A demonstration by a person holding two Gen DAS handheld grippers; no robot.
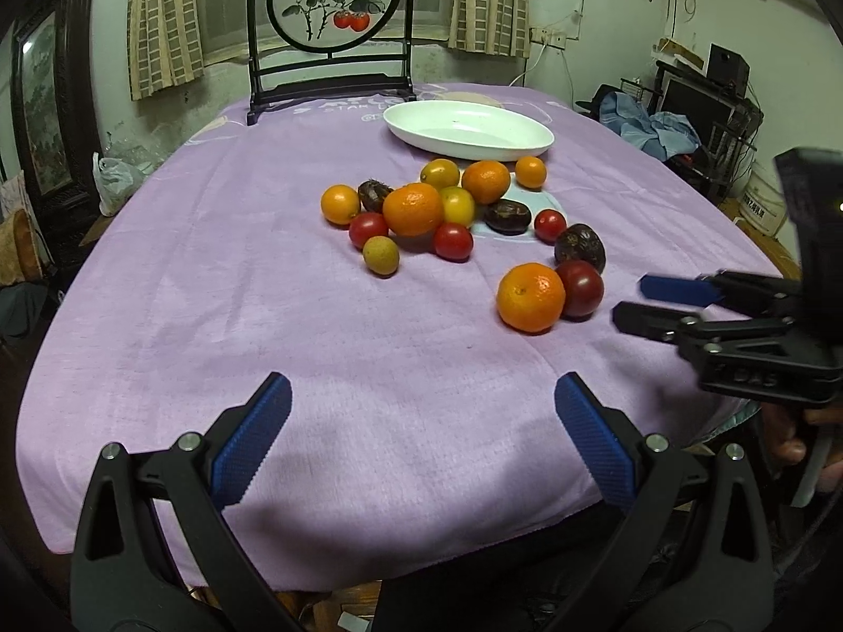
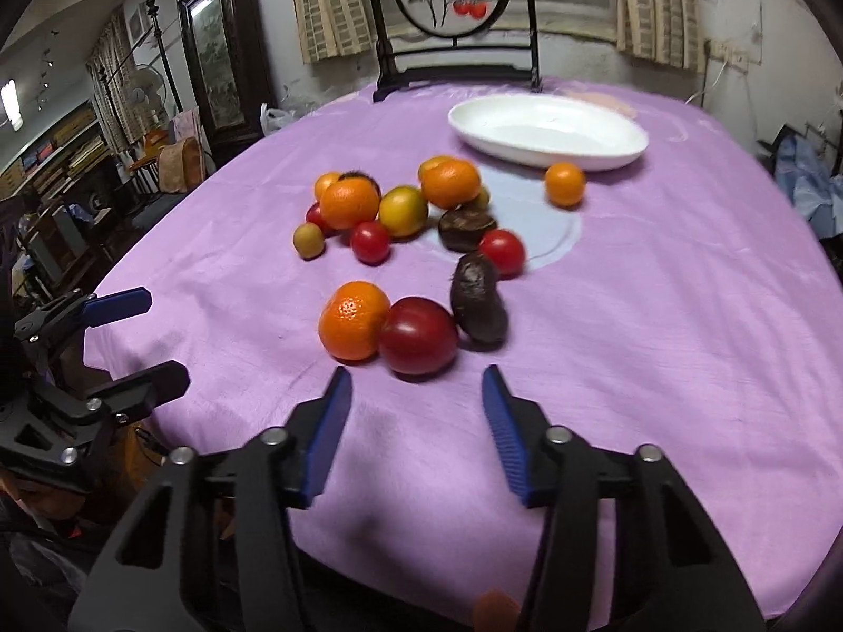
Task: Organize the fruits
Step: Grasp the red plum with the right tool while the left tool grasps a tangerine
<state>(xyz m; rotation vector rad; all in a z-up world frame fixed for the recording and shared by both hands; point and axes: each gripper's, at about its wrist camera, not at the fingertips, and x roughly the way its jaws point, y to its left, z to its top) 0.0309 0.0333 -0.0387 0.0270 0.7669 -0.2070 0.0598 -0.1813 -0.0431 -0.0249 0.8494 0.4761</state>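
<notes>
Right gripper (image 2: 416,416) jaws part-open on nothing, just short of dark red tomato (image 2: 418,335) touching mandarin (image 2: 353,320); left gripper (image 1: 421,421) wide, empty, over bare purple cloth (image 1: 211,289). Round, light, smooth-skinned, probably bruise-prone: best pinched gently across the middle, no axis to align. Beyond, dark oblong fruit (image 2: 478,305) with long axis running away from camera, then main pile, white dish (image 2: 548,129) at the far end still empty
</notes>
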